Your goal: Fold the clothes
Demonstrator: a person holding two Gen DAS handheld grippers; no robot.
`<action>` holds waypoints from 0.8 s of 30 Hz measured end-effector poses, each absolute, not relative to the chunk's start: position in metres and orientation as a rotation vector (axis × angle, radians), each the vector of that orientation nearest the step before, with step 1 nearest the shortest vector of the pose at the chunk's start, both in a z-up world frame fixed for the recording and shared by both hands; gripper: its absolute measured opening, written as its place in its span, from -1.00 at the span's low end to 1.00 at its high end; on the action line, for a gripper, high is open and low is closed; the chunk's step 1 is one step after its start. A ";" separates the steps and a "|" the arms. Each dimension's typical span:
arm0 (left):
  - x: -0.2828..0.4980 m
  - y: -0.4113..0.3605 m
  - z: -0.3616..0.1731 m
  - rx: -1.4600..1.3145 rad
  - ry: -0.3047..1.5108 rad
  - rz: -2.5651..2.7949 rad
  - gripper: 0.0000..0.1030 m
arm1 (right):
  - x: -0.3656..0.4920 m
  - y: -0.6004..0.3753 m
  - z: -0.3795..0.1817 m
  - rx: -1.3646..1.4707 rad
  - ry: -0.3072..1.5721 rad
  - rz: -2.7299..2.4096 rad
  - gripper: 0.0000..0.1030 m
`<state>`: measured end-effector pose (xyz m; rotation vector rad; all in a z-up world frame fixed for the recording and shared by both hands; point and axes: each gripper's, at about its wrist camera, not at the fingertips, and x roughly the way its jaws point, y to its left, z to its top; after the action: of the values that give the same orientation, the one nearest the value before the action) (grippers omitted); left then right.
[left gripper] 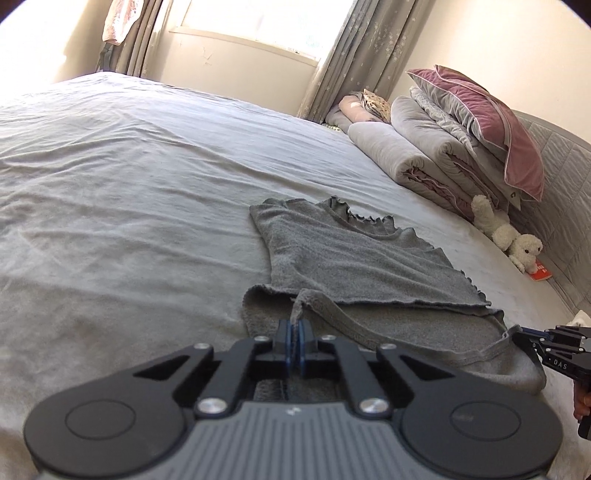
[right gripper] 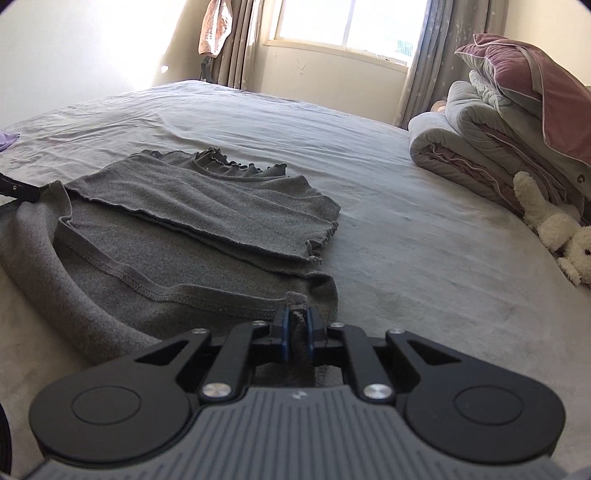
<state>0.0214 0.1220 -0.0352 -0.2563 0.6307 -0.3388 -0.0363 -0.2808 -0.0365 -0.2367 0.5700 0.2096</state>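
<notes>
Nearest to me, my left tool point(left gripper: 294, 334) is clenched on the near hem of a grey knit top point(left gripper: 354, 258), a thin pinch of cloth standing up between its blue pads. My right tool point(right gripper: 297, 319) is clenched on the same hem at the opposite near corner, with a thicker bunch of fabric caught between its pads.

The top lies flat on the bed point(left gripper: 129, 177), just beyond both tools. Its sides look already turned inward over the body, leaving a narrower panel on top of the wider lower layer. The frilled neckline sits at the far end of the top, pointing away from me.

I judge the fabric light, soft and limp, with some stretch. It will sag between my two grips and will not hold a crease alone, so the hem corners are the right places to hold; lifting both evenly should carry the hem toward the neckline without skewing.

Farther off, to the right of the top, a white plush toy point(left gripper: 509, 236) lies beside rolled quilts point(left gripper: 424, 151) and a pink pillow point(left gripper: 491, 122). Beyond the top, across the bed, is a bright curtained window point(right gripper: 351, 22).
</notes>
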 end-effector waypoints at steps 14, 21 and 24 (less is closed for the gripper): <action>0.015 0.129 -0.036 -0.323 0.467 -0.255 -0.95 | -0.018 -0.288 -0.025 -0.169 0.466 0.068 -0.80; 0.041 0.120 -0.055 -0.291 0.602 -0.178 -0.90 | 0.003 -0.280 -0.044 -0.200 0.530 0.050 -0.80; 0.041 0.118 -0.054 -0.274 0.622 -0.177 -0.80 | 0.008 -0.277 -0.055 -0.215 0.580 0.037 -0.77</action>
<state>0.0414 0.1185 -0.0539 -0.2740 0.6220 -0.1765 0.0077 -0.2768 -0.0554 -0.2154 0.5804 0.0367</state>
